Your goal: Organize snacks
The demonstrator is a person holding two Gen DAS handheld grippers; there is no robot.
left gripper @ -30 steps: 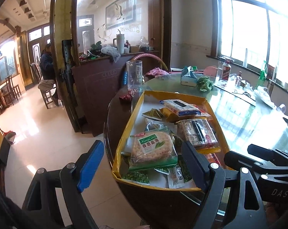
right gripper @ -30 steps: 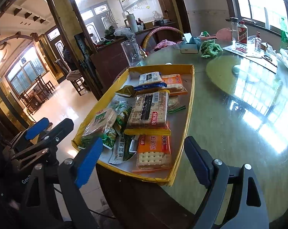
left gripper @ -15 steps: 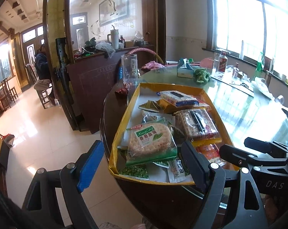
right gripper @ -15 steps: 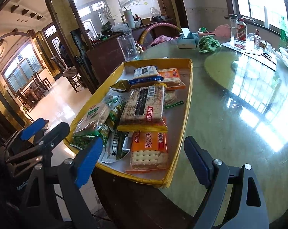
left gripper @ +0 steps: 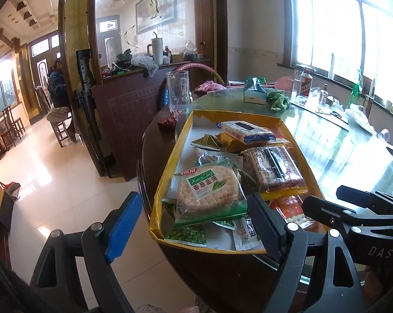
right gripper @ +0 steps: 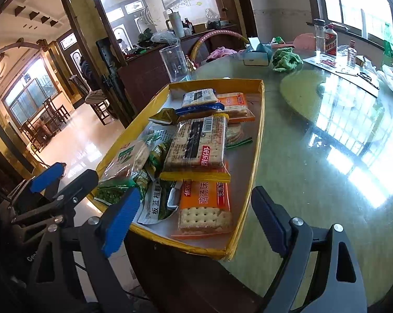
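snack packets [right gripper: 196, 143] in tray [right gripper: 259, 130] | tray on table [right gripper: 313, 169] (near edge) | pitcher [right gripper: 174, 62] behind

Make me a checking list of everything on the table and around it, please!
Surface: round glass-topped table, shiny with window glare.
Job's things: yellow tray at the table's near edge, piled with snack packets; round green cracker pack on top at left, orange cracker pack nearest.
Clutter: clear pitcher, tissue box, green cloth, bottles by the window.
Grippers: left tongs and right tongs both open, holding nothing, short of the tray.
Cables: nothing seen.
Surroundings: tiled floor, wooden counter, a seated person far left.
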